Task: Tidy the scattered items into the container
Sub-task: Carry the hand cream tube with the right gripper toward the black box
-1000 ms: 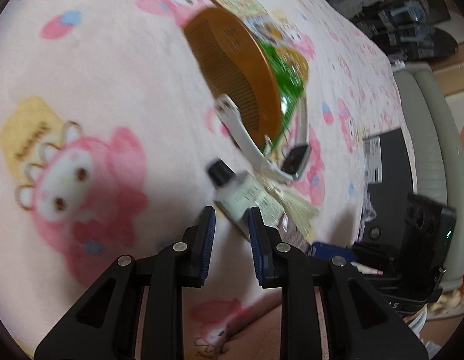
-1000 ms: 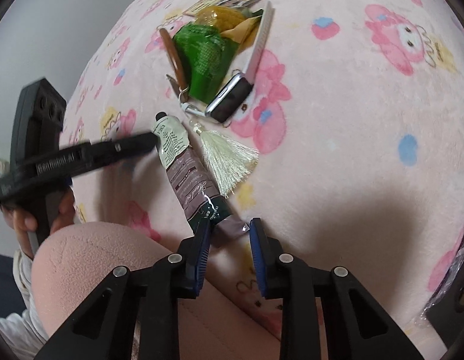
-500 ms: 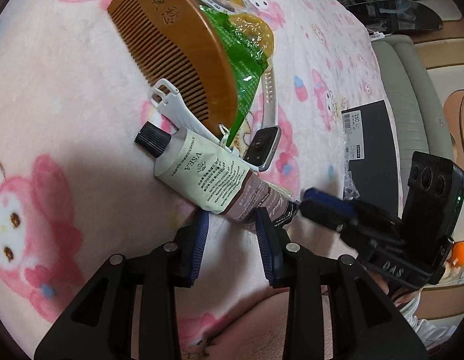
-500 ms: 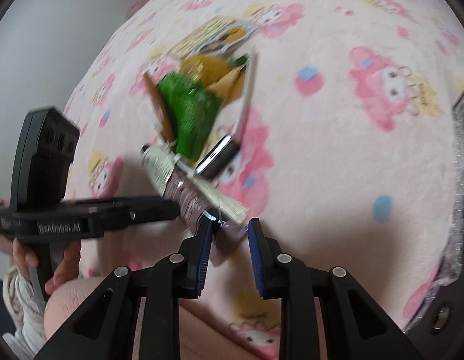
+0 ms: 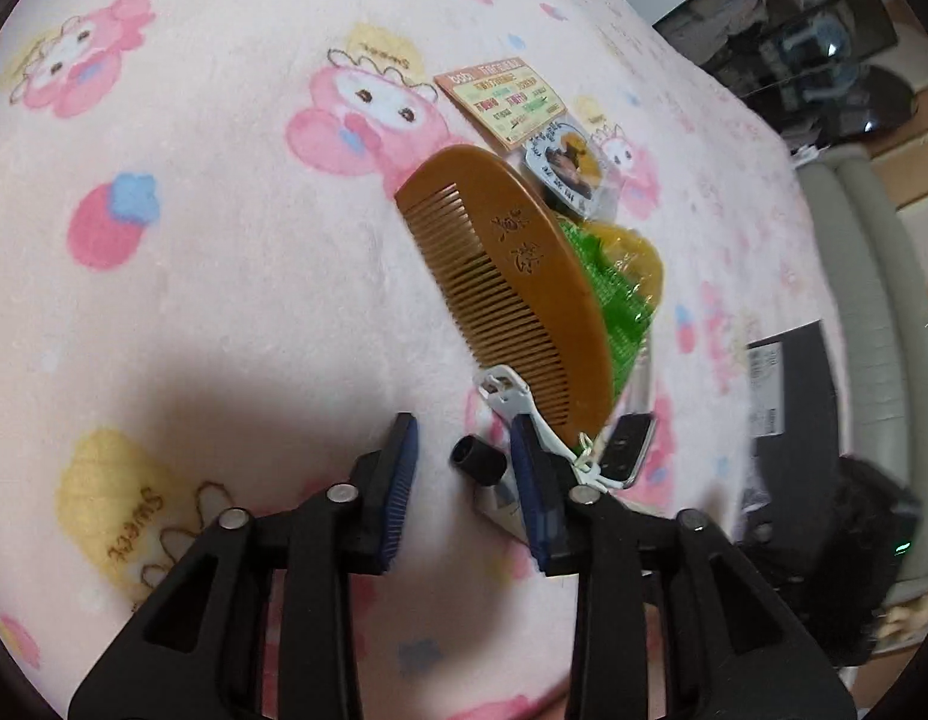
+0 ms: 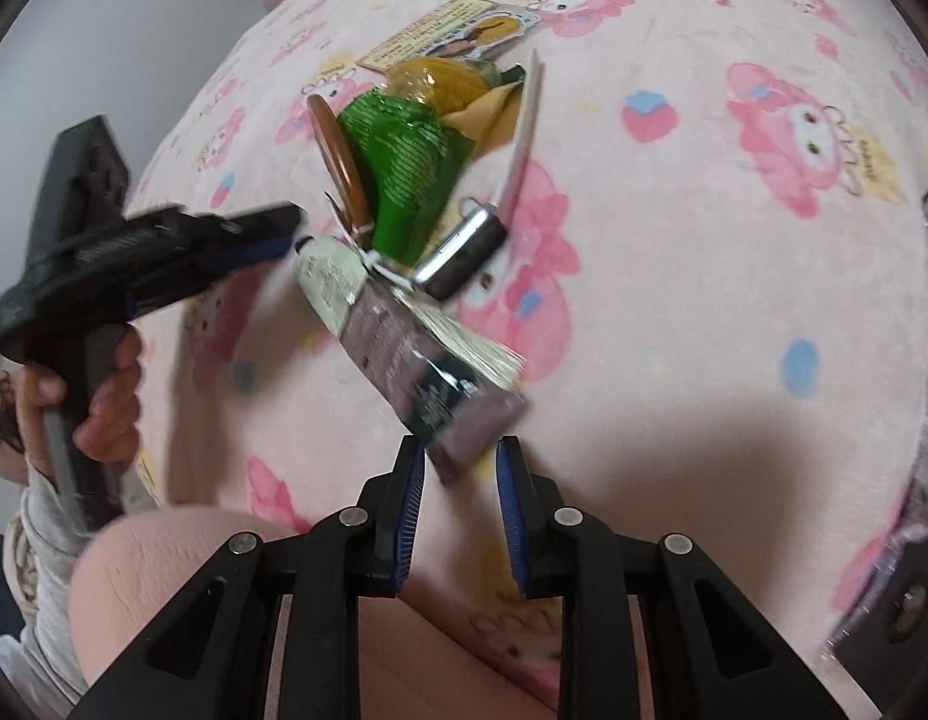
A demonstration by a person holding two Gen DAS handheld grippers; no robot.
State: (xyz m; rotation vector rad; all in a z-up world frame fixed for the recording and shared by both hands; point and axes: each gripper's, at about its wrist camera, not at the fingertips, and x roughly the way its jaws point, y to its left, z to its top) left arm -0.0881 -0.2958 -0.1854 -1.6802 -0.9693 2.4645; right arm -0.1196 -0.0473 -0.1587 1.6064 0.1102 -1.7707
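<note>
A pile of items lies on the pink cartoon blanket [image 5: 194, 300]: a wooden comb [image 5: 511, 288], a green wrapper [image 6: 404, 162], a yellow packet [image 6: 440, 81], a printed card [image 5: 505, 99], a smartwatch [image 6: 464, 246] with white strap, a cream tassel [image 6: 469, 348] and a cream tube [image 6: 392, 336]. My left gripper [image 5: 464, 462] is open, its jaws either side of the tube's black cap [image 5: 478, 459]. My right gripper [image 6: 461, 474] is open, with the tube's crimped end just at its fingertips. No container shows in these views.
A dark box [image 5: 793, 384] with a white label sits at the blanket's right edge. A grey padded edge [image 5: 871, 312] and dark shelves [image 5: 823, 48] lie beyond. The person's pink-clad knee [image 6: 224, 588] is under the right gripper.
My left gripper pulled back along the tube to its black cap. My right gripper drew back a little, so the tube's crimped end is now at its fingertips.
</note>
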